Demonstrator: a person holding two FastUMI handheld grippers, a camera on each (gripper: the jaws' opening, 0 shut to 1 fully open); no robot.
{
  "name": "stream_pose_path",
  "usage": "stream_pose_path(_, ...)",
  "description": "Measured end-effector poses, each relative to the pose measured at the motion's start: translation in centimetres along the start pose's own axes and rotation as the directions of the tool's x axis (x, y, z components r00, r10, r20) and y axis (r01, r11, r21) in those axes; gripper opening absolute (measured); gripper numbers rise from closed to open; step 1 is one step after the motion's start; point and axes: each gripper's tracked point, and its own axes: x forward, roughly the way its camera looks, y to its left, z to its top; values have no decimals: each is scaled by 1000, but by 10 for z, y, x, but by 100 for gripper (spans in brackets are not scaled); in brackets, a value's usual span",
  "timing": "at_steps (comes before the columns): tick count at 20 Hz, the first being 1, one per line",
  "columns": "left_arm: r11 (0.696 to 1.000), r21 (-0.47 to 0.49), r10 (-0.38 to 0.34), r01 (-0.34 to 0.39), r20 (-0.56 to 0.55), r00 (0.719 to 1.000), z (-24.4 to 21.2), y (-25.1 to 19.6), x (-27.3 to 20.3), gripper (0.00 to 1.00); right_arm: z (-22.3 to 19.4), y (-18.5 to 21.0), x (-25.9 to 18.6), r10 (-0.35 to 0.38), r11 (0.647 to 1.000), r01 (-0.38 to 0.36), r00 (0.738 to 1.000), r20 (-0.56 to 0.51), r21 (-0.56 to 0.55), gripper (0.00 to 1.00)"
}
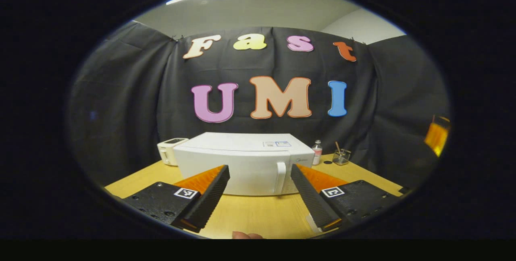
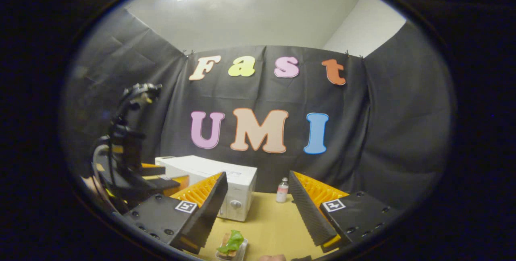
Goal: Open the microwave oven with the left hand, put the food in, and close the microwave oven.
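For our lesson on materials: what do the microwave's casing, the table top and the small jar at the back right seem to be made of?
Microwave: probably painted metal or plastic, judging by its smooth, evenly white, faintly glossy shell. Table: wood or wood-look laminate; pale tan, flat, matte, with grain too faint to settle which. Jar: likely clear glass, as you can see through it.

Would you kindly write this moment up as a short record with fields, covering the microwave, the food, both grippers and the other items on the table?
microwave: white, door shut, on the wooden table
handle: vertical, at the door's right side
food: leafy green in a small clear container, on the table before the right gripper
left gripper: open, facing the microwave door, holding nothing
right gripper: open, holding nothing
toaster: left of the microwave
small bottle: right of the microwave
glass jar: beside the bottle
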Motion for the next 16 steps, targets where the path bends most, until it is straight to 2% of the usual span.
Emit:
stream_pose_path(1,1000,8,-5,5,-29,1000,-15,-1,13,94,-8,1,-1,-2,1000,3,1000,-31,17,92)
stream_pose_path(2,1000,20,-15,16,-36,999,-25,-3,27,99,-12,4,-3,0,1000,1,999,-46,26,96)
stream_pose_path(5,999,33,-25,27,-58,998,-49,-8,62,96,-6,-9,-3,-45,999,45,998,-37,7,92)
stream_pose_path(7,999,23,-36,38,-95,995,-68,-16,85,96,-10,-13,-7,-67,998,66,997,-48,-9,96)
stream_pose_path(8,999,21,-33,36,-120,992,-76,-17,95,96,-15,-14,-10,-73,997,72,995,-62,-19,92)
stream_pose_path(10,999,3,-41,42,-141,989,-86,-25,110,99,-23,-17,-14,-80,996,76,993,-86,-48,92)
stream_pose_path(12,999,14,-39,42,-153,987,-94,-29,121,96,-24,-20,-17,-91,994,85,991,-96,-71,96)
stream_pose_path(13,999,23,-42,46,-157,987,-97,-32,127,96,-24,-20,-18,-95,993,88,991,-97,-74,93)
stream_pose_path(16,996,27,-83,90,-196,977,-107,-47,139,95,-26,-25,-15,-106,991,97,989,-99,-91,96)
